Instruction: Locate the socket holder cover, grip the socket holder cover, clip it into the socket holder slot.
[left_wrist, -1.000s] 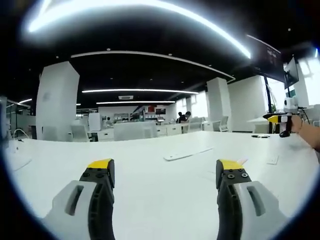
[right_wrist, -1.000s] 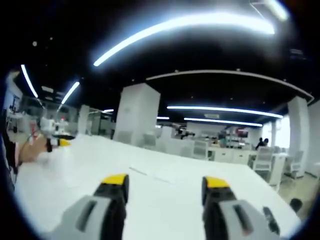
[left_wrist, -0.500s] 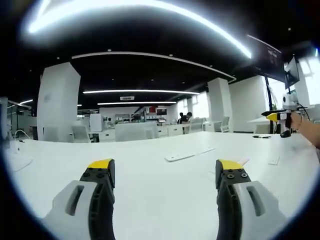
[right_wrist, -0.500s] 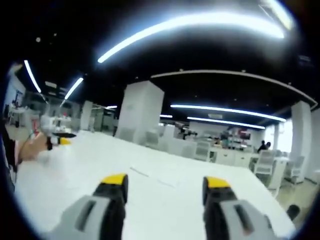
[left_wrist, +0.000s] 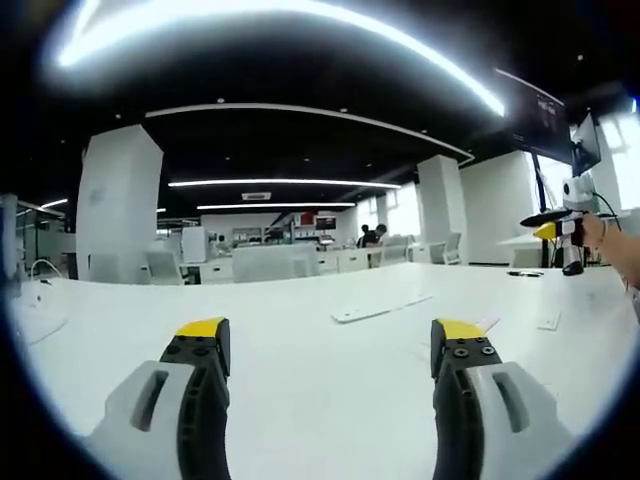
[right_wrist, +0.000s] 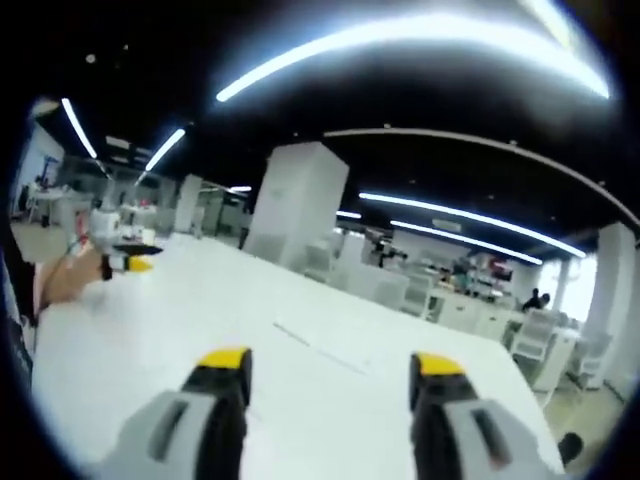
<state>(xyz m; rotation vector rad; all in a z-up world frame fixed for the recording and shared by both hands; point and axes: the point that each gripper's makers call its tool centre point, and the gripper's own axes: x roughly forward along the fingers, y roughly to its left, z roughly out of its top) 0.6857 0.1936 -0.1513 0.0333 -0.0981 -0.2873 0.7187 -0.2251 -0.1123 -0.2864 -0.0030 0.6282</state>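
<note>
Locating step. Left tongs (left_wrist: 325, 345) and right tongs (right_wrist: 323, 375) both stand wide and empty above the white table (left_wrist: 300, 400). A long flat white strip (left_wrist: 380, 307), possibly the socket holder cover, lies beyond the left tongs; next move calls for approaching it.

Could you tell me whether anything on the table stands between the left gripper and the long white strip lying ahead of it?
Nothing visible does: bare white table lies between the open left gripper and the long white strip.
</note>
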